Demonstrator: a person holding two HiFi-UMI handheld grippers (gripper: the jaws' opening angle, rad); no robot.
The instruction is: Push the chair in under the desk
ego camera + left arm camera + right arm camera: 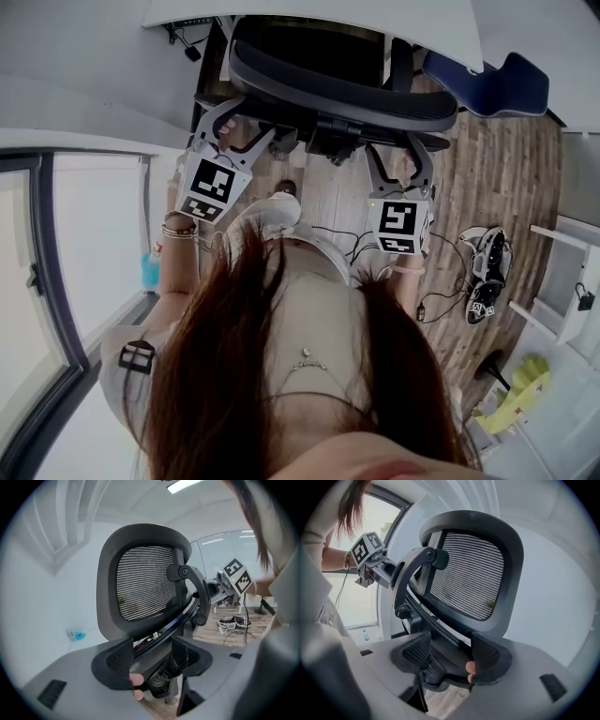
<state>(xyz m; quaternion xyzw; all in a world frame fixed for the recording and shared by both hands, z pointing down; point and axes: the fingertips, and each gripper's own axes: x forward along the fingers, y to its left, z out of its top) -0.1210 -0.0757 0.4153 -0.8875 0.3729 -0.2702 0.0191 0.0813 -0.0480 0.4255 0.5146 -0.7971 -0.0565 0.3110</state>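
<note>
Straddling the chair (337, 84) back frame at upper centre, close against the desk (309, 14) edge: left gripper (236, 127) and right gripper (396, 148), jaws wide apart, clamping nothing. Risk of swivelling it sideways, or slipping off the curved frame, if pushed unevenly.

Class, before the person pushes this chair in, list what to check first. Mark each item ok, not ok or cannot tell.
1. Left claw straddles the lower frame of the chair back, jaws apart: ok.
2. Right claw does the same: ok.
3. Chair back is toward the person, desk beyond it: ok.
4. Room under the desk: cannot tell.
5. Gap to the blue chair alongside: cannot tell.
6. Cables lie on the floor on the person's side, out of the chair's path: ok.
</note>
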